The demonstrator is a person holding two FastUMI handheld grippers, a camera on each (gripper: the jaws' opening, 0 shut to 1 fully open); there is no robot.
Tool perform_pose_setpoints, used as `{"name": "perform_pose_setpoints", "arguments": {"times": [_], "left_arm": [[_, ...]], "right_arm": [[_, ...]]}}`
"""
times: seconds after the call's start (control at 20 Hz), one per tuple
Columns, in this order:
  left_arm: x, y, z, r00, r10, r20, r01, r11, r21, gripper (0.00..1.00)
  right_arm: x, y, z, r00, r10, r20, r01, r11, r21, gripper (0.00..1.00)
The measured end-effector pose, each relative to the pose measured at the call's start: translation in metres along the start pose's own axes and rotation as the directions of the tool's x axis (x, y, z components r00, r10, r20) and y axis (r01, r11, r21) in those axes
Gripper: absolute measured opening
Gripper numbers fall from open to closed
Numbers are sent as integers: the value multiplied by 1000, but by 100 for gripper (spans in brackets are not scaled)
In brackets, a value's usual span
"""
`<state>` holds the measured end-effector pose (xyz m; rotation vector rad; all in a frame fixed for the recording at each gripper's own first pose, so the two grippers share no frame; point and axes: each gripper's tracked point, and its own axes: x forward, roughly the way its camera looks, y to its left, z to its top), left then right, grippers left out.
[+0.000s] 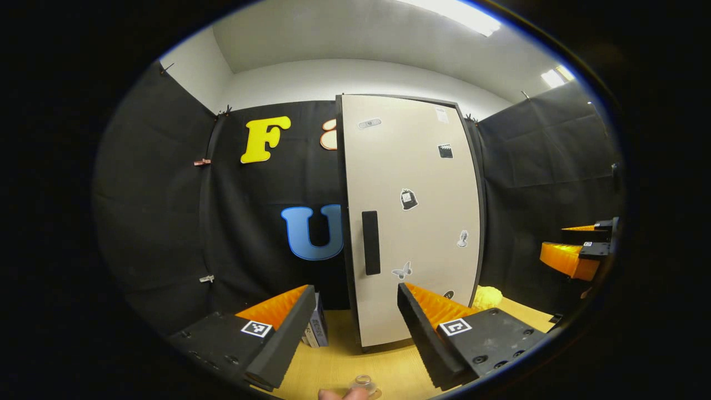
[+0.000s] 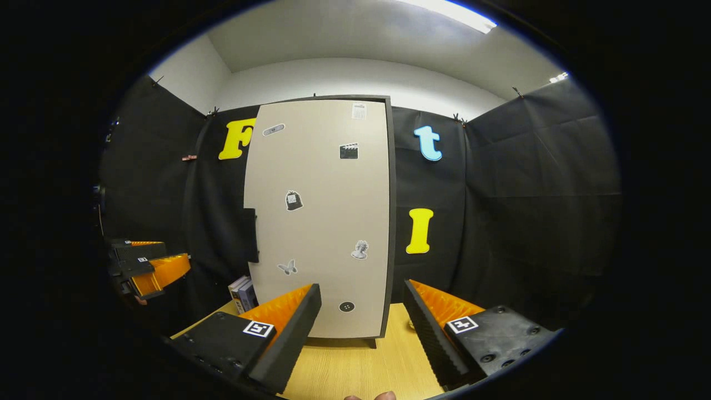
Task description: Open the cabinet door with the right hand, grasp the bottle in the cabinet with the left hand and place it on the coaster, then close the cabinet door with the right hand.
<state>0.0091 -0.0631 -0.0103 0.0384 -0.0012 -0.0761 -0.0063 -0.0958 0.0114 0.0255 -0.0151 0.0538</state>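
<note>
From my left gripper (image 1: 351, 328) I see both fingers spread wide with nothing between them, hanging over the wooden table (image 1: 344, 366). Just below and ahead of the fingers, at the very bottom edge of the left gripper view, sits a small clear thing (image 1: 362, 383) with a fingertip (image 1: 336, 394) beside it — too cut off for me to say whether it is the bottle or the coaster. Past the left finger some books (image 1: 318, 329) stand against the wall; past the right finger lies something yellow (image 1: 487, 298), soft-looking. Straight ahead stands the cabinet (image 1: 411, 222), its pale door shut, stickers scattered over it and a dark handle (image 1: 370, 243) near the door's left edge. Far off to the right I can make out my other gripper, held level. My right gripper (image 2: 362, 328) is likewise wide apart and empty above the table, with a fingertip (image 2: 383, 395) peeking in at the bottom edge. Directly ahead of it is the same closed door — the handle (image 2: 250, 235) sticks out at its left side, books (image 2: 243, 294) low beside it. The left gripper shows well off to the left. I cannot see the bottle; the shut door hides the inside.
</note>
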Motion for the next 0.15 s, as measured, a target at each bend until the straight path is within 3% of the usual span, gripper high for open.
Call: {"name": "perform_pose_setpoints", "arguments": {"times": [0.15], "left_arm": [[2,-3,3,1000,-7,16,7,1000,-5,93]], "right_arm": [[-2,-1,-1,1000,-3,-2,3,1000,3,96]]}}
